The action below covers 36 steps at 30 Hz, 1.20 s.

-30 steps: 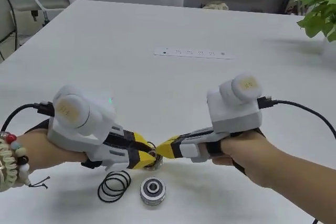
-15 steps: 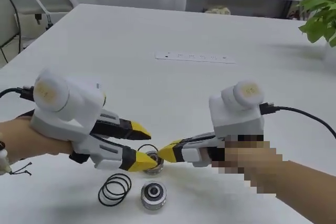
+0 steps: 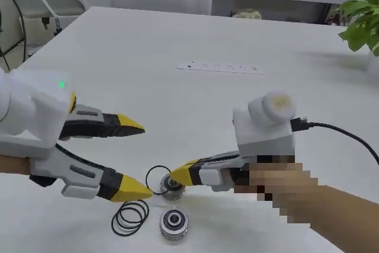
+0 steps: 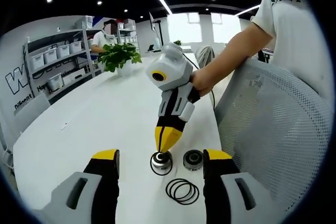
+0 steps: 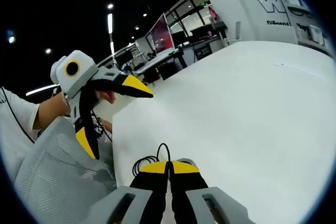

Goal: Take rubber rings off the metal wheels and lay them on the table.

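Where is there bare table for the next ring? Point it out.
Free: the wide stretch of table between the power strip and the grippers, and the patch toward the plant. Crowded: the near edge, where the ring pile, the bare wheel, the other wheel, the open left gripper and the shut right gripper cluster.

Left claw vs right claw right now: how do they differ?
The left claw is open, jaws spread wide; the right claw is shut. The left claw holds nothing; the right claw's tips rest on a metal wheel. Both have yellow tips and point toward that wheel.
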Motion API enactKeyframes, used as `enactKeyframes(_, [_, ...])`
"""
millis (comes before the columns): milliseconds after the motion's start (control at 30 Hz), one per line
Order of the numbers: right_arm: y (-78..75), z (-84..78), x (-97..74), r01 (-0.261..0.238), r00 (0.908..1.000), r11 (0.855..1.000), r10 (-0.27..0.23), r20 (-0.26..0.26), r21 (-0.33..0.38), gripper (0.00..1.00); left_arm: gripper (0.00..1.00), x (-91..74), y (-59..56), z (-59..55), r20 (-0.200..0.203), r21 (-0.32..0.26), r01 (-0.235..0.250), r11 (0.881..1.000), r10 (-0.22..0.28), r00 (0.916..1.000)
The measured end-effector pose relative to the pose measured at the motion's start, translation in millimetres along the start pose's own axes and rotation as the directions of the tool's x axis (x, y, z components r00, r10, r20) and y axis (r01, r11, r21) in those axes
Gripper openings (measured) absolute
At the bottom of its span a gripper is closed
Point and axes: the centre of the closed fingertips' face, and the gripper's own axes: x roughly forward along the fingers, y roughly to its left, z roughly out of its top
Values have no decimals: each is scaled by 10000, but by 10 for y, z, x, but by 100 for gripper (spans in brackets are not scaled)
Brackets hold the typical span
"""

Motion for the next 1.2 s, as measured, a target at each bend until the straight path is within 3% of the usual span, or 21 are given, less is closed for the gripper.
enactKeyframes(400, [172,23,90,-586,9983,9976,584,72,356,0,72,-386,-73,-199,265,-940,-996,9906,1025,9944])
enactKeyframes(800, [331,-118,237,-961,9940,9952,970,-512,210,0,74,-593,-253,-611,-282,-2011,-1688,9649,1666,9856])
enactKeyframes(1000, [331,-198,305,-721,9939,9972,700,-848,-216,0,74,-670,-265,-757,-558,-2283,-2138,9498,2065,9769])
enactKeyframes(1200, [262,-245,333,-349,9937,9976,284,-1082,-590,0,73,-698,-268,-789,-517,-2546,-2323,9387,2267,9726])
